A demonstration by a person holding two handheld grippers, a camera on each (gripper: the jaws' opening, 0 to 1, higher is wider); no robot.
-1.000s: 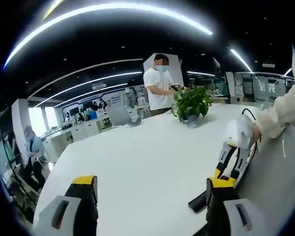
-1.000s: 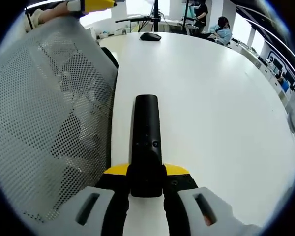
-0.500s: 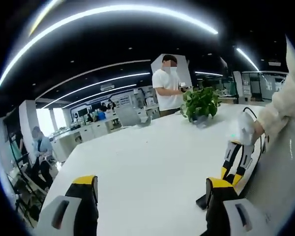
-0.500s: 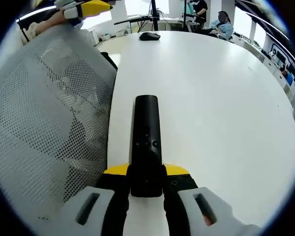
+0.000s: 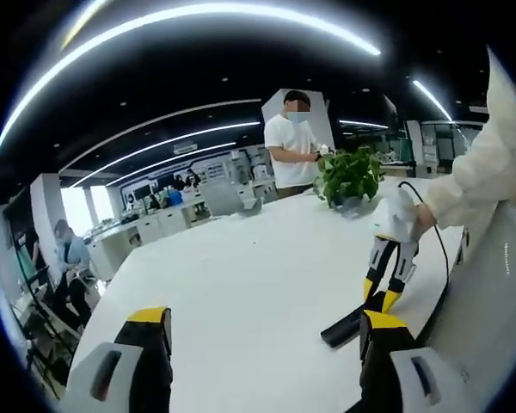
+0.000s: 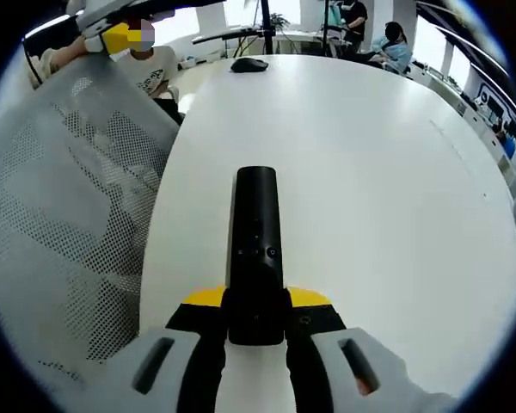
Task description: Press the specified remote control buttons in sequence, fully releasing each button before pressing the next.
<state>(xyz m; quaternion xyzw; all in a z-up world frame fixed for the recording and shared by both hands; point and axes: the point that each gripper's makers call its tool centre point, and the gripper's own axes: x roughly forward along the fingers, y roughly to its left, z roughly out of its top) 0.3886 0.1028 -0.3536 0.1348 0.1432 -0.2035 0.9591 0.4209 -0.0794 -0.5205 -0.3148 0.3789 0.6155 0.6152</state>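
The right gripper clamps the near end of the black remote above the white table, so the wide-open left gripper (empty, its yellow tips apart) should descend toward 12 o'clock, one tip squarely on a button.

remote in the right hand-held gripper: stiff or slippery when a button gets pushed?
The remote looks like a rigid black bar, so it likely won't flex. The right hand-held gripper clamps only its near end, so a push further out may tip it down toward the white table. Its smooth casing could slip.
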